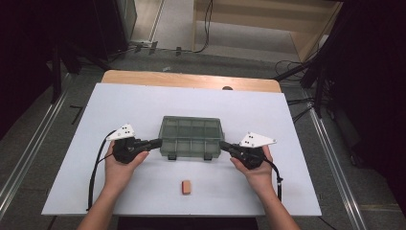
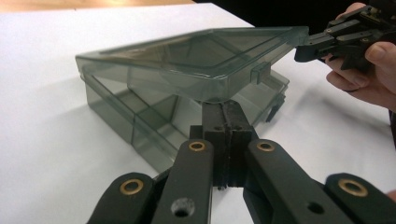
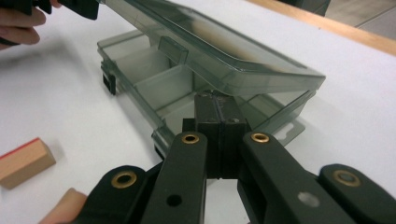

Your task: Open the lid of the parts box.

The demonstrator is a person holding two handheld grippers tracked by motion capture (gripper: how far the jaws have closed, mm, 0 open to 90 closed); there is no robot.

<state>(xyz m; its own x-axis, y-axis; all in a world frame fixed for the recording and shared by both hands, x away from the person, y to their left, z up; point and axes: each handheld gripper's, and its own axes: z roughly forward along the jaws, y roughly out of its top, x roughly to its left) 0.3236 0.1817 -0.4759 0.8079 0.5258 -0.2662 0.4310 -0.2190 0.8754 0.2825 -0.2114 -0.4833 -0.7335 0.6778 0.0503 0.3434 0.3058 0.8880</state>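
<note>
No legible text, label, brand, number or sign anywhere in the three views. Checked surfaces: the smoky clear compartment box carries no print or sticker on lid or walls; the small tan block with its red edge is unmarked; the white worktop is blank; the grey three-cornered plates on the grippers bear only dark dots, no characters; the black jaws seen close in both gripper views show brass rivets and holes but no moulded lettering that can be made out.

The white table carries a compartment box (translucent grey) and a small block.
</note>
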